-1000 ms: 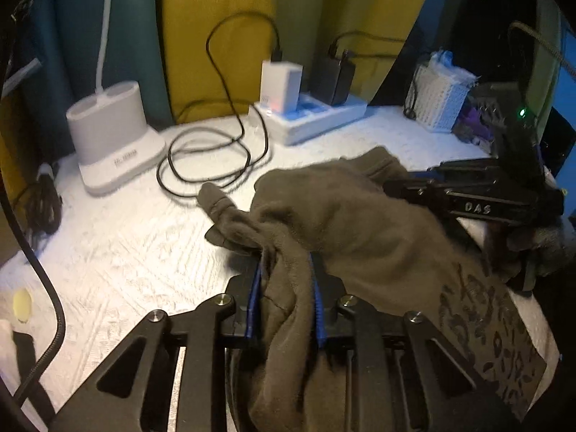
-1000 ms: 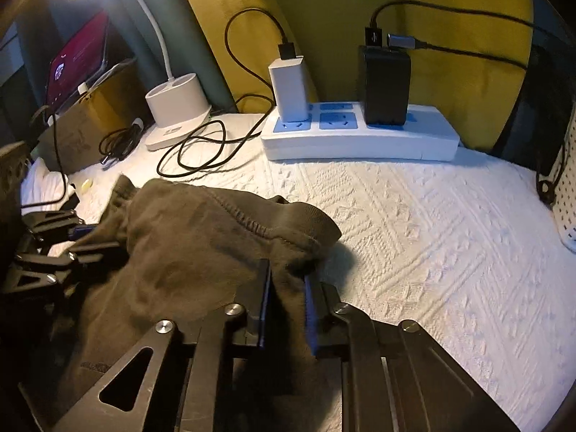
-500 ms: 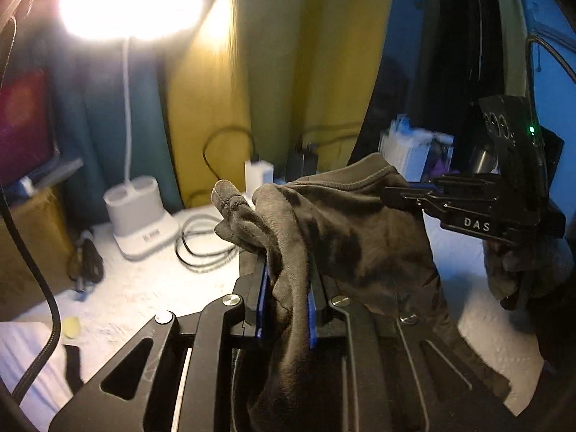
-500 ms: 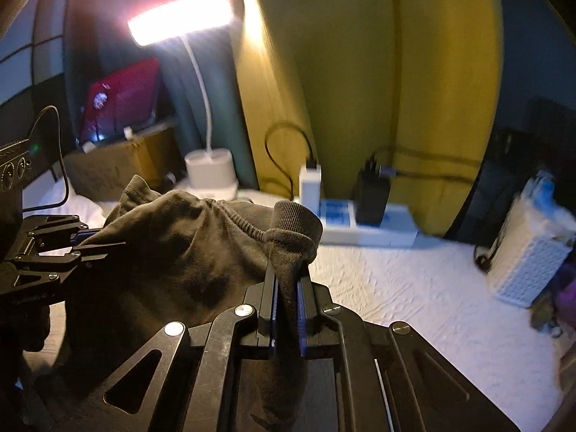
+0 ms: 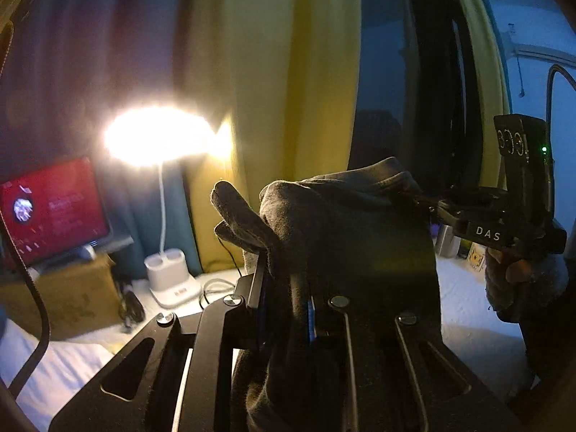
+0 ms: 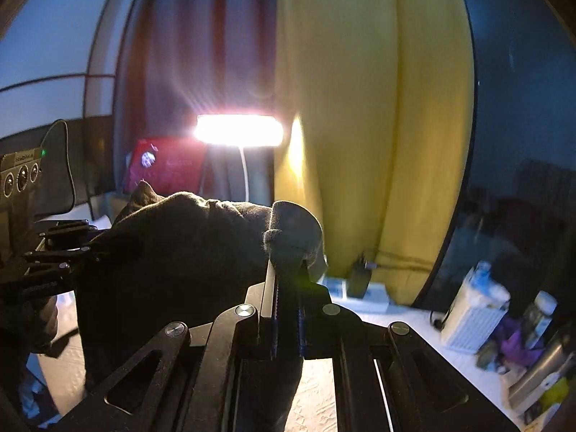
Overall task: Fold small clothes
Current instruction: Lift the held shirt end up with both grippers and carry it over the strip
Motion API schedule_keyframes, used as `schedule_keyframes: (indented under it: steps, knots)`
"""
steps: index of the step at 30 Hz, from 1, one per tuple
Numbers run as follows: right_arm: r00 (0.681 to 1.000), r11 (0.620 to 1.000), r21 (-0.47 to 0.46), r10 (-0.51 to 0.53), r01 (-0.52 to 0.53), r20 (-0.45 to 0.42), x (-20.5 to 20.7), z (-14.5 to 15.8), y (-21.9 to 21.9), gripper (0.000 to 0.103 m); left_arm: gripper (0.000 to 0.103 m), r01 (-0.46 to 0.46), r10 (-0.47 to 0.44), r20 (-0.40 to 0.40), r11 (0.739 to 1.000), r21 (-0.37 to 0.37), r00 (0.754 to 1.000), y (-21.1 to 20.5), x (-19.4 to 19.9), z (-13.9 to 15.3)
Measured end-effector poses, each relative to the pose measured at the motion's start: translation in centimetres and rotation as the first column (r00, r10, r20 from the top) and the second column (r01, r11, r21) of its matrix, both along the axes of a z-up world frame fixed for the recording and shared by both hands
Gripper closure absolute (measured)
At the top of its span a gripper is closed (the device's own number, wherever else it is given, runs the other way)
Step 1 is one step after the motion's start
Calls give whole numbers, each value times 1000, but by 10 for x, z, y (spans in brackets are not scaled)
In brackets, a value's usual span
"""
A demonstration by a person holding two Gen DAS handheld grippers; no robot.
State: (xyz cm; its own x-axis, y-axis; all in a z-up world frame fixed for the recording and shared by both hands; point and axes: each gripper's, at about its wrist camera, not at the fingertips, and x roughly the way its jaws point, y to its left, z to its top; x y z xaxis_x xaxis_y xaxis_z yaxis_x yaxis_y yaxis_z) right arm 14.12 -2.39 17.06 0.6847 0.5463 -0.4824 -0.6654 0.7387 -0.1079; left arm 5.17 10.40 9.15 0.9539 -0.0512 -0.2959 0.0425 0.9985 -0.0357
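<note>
A small olive-brown garment (image 5: 345,237) hangs in the air, stretched between both grippers above the white textured bedspread (image 5: 464,309). My left gripper (image 5: 284,280) is shut on one bunched top corner. In the left wrist view the right gripper (image 5: 428,205) pinches the other corner at the right, held by a gloved hand (image 5: 518,280). In the right wrist view my right gripper (image 6: 288,280) is shut on the ribbed edge of the garment (image 6: 180,252), and the left gripper (image 6: 90,244) grips it at the far left. The cloth's lower part hangs behind the jaws, hidden.
A lit desk lamp (image 5: 162,136) on a white base (image 5: 172,280) stands at the back left beside a red screen (image 5: 50,208) on a cardboard box. A power strip with chargers (image 6: 360,288) lies before yellow curtains. A white basket (image 6: 475,313) and clutter sit right.
Both grippers have risen with the garment, lifting it off the bedspread into the air. The views tilted upward, bringing the lamp head and curtains into sight.
</note>
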Motion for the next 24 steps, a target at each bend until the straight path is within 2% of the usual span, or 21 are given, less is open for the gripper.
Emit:
schedule_keyframes:
  steps: [4, 12, 18, 24]
  knots:
    - [997, 999, 29, 22, -24, 67, -27, 31, 0, 96, 89, -7, 6, 69, 1000, 21, 998, -3, -30, 26]
    - [978, 991, 77, 98, -114, 183, -76, 82, 16, 96, 89, -100, 82, 184, 991, 92, 980, 4, -88, 69]
    - [957, 972, 98, 187, -212, 223, -109, 101, 40, 96, 89, -185, 155, 198, 973, 138, 968, 20, -126, 76]
    - [934, 940, 104, 303, -326, 191, -128, 97, 79, 96, 89, -276, 248, 183, 949, 152, 951, 41, -157, 71]
